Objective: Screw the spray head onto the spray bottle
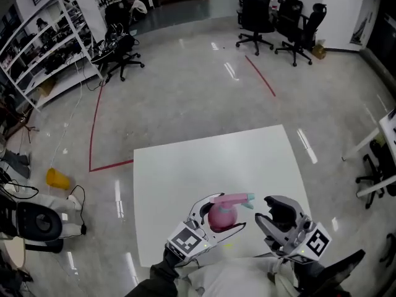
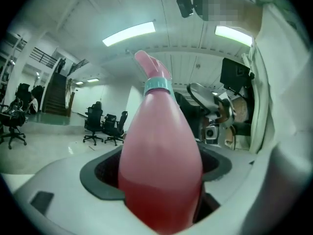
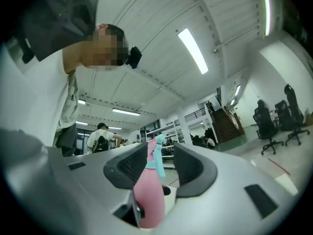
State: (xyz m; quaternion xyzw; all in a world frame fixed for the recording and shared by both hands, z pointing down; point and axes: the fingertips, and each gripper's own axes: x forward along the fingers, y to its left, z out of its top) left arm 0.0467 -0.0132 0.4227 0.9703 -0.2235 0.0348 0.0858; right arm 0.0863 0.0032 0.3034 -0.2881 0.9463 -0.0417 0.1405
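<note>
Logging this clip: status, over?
Left gripper shut on pink spray bottle. Right gripper open, empty, clear of it. Spray head on bottle's neck. Nothing blocking.

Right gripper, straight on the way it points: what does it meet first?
Probably the pink spray bottle in the left gripper: it sits centred ahead of the right gripper, whose jaws are open; head view shows a gap.

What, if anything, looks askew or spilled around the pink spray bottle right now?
Nothing stands out. The pink teardrop-shaped plastic spray bottle is clamped in the left tool, its pink spray head sits in line on the teal collar, the white table shows no puddle, and the right tool stands open.
</note>
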